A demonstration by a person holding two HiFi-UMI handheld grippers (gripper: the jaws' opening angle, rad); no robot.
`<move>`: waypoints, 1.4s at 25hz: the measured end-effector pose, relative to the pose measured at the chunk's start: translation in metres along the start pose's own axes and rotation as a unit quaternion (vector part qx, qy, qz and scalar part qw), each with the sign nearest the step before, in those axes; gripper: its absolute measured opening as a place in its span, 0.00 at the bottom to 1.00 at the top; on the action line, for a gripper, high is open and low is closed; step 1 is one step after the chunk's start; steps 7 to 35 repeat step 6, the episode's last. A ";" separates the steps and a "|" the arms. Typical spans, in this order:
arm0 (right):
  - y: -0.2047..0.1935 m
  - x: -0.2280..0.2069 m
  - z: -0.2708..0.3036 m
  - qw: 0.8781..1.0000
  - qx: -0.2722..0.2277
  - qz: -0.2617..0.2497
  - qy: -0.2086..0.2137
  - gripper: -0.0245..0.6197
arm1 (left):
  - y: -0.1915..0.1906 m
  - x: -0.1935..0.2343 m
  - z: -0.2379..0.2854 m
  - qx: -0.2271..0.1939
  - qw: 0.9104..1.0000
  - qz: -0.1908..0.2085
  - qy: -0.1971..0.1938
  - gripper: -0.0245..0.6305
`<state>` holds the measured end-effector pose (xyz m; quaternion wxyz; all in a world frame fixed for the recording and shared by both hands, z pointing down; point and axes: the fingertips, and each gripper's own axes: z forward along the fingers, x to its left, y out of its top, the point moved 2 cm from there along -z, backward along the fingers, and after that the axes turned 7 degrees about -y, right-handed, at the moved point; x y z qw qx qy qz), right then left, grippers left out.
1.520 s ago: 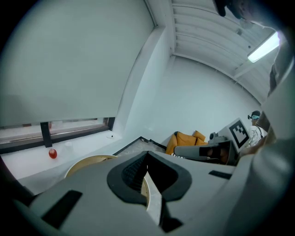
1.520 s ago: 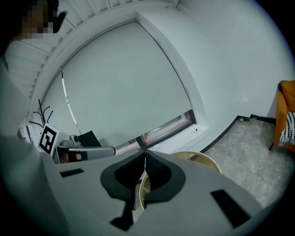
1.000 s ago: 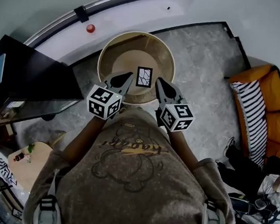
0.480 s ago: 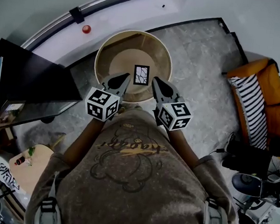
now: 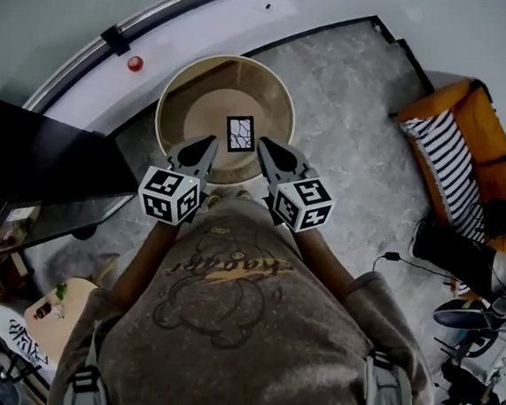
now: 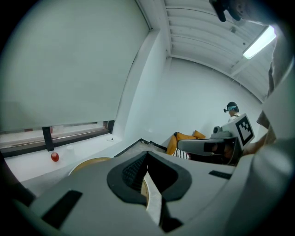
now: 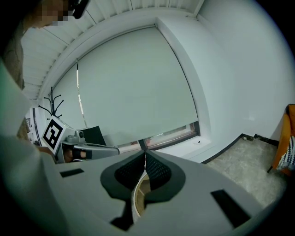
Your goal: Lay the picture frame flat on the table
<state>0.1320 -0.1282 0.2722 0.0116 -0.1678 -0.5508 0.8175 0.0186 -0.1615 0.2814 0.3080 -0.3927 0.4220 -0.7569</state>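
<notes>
A small black picture frame [image 5: 239, 133] with a white cracked pattern sits near the middle of the round tan table [image 5: 175, 101]. I cannot tell whether it stands or lies flat. My left gripper [image 5: 209, 141] is shut and empty, just left of the frame and nearer to me, above the table's near rim. My right gripper [image 5: 263, 143] is also shut and empty, just right of the frame. In the left gripper view the jaws [image 6: 147, 152] meet, with the table [image 6: 90, 162] beyond. The right gripper view shows its tips [image 7: 145, 152] pressed together.
A black cabinet [image 5: 52, 160] stands left of the table. A red ball [image 5: 135, 63] rests on the window ledge behind it. An orange sofa [image 5: 459, 141] with a striped cushion is at the right, with a person [image 5: 500, 230] beside it. A small wooden table [image 5: 47, 311] is at lower left.
The table, frame and both grippers have drifted left and slightly up in the head view. The grippers keep their places on either side of the frame, both shut.
</notes>
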 end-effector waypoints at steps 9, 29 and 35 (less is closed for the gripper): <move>-0.003 0.002 0.002 1.000 0.006 0.005 -0.002 0.07 | -0.003 0.001 -0.003 0.004 1.000 -0.003 -0.001 0.06; -0.003 0.002 0.002 1.000 0.006 0.005 -0.002 0.07 | -0.003 0.001 -0.003 0.004 1.000 -0.003 -0.001 0.06; -0.003 0.002 0.002 1.000 0.006 0.005 -0.002 0.07 | -0.003 0.001 -0.003 0.004 1.000 -0.003 -0.001 0.06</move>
